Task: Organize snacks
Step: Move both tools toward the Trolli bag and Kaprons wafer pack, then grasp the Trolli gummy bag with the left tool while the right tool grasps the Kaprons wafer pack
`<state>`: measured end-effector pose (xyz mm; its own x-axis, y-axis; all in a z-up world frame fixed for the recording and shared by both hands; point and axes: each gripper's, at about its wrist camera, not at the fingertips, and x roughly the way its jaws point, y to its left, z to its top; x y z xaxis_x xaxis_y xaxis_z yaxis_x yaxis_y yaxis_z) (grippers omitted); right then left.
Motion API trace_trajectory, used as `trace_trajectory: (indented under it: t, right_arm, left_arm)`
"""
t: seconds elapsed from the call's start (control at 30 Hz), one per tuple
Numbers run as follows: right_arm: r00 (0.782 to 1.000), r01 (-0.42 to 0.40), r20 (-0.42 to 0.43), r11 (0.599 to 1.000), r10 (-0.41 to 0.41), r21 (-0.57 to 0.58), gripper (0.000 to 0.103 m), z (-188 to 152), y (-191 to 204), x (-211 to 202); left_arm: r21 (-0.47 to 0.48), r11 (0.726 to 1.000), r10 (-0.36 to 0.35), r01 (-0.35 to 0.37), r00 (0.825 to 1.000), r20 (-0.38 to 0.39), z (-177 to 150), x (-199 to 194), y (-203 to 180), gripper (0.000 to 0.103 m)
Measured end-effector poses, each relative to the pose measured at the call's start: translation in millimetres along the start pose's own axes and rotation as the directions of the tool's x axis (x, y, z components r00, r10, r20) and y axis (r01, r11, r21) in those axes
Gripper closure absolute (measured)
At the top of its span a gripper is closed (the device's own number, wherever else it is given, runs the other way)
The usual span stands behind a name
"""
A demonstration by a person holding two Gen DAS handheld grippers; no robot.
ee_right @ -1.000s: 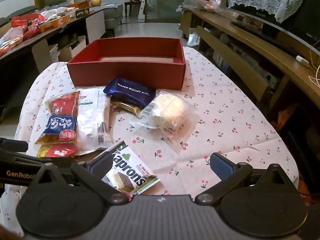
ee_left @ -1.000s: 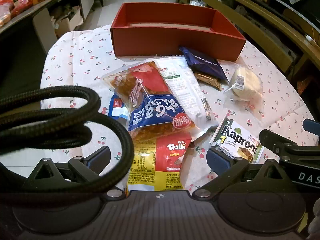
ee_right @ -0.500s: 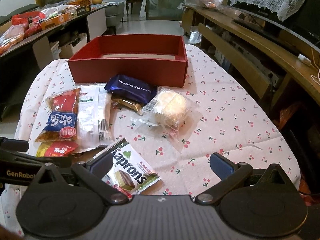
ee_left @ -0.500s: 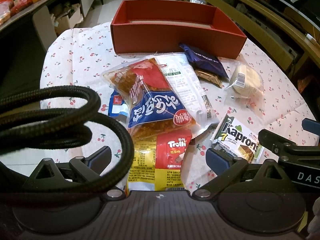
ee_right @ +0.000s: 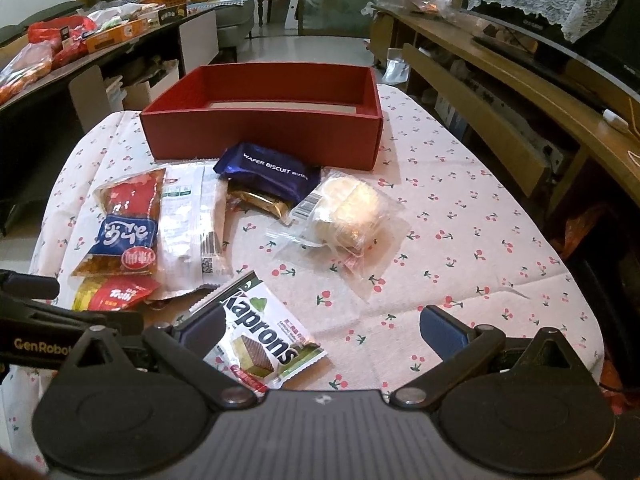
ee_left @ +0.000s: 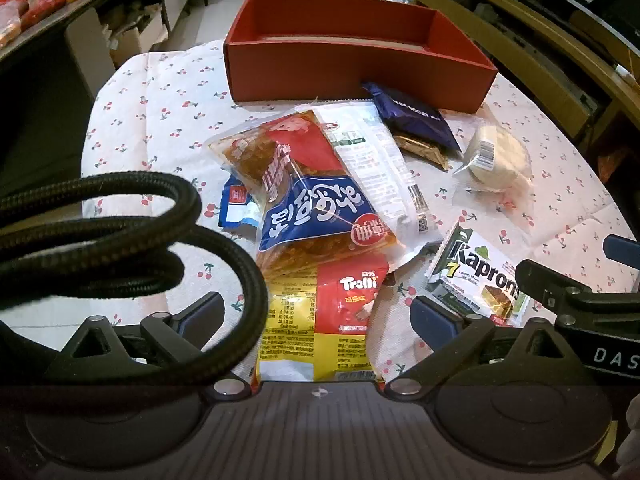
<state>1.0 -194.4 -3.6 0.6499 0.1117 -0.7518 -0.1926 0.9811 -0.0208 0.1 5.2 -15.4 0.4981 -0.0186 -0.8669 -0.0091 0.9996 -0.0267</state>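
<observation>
- Holding both grippers low over the near edge of the table, you are keeping each one spread wide with nothing between the fingers: the left gripper [ee_left: 316, 314] is straddling the Trolli packet [ee_left: 320, 320], and the right gripper [ee_right: 322, 330] is hanging with its left finger over the Kaprons wafer pack [ee_right: 262, 340].
- Compared with a second ago, you are sitting slightly closer to the pile; the snacks themselves are lying where they were.
- You are working over a round table covered by a white cherry-print tablecloth [ee_right: 460, 240], in a room with a long wooden bench [ee_right: 500, 92] on the right and a dark counter [ee_right: 100, 52] piled with goods on the left.
- An open red box [ee_right: 264, 136] is standing at the far side of the cloth, and no snack is showing inside it.
- In front of it, seven snacks are lying loose: one red-and-blue spicy strip bag [ee_left: 308, 196] resting on the Trolli packet, one white packet [ee_left: 380, 168] under it, one small blue sachet [ee_left: 236, 210] peeking out on the left, one purple wafer biscuit pack [ee_right: 268, 172] atop a gold bar, one clear-wrapped round pastry [ee_right: 348, 212], and the Kaprons pack apart from the pile.
- A black braided cable [ee_left: 120, 232] is looping across the left wrist view.
</observation>
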Motion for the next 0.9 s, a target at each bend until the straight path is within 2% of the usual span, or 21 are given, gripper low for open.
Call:
trace_trajectory:
  t: [0.6,0.73,0.9]
  right_arm:
    - [1.0,-0.012,-0.013,1.0,0.012,-0.015,0.0,0,2,4]
    - [0.999,-0.029,-0.024,0.999,0.028,-0.023,0.0,2,3,7]
    - [0.995,-0.087,-0.047,0.993,0.083,-0.079,0.0,8,3,11]
  left_arm:
    - [-0.007,1.0,0.001,-0.002,1.0,-0.017,-1,3,2,0.003]
    - [-0.008,1.0,0.004,-0.005,1.0,-0.021,-1,4,3,0.004]
    - [-0.008,1.0,-0.004,0.004,1.0,-0.02,-1,1,9,0.002]
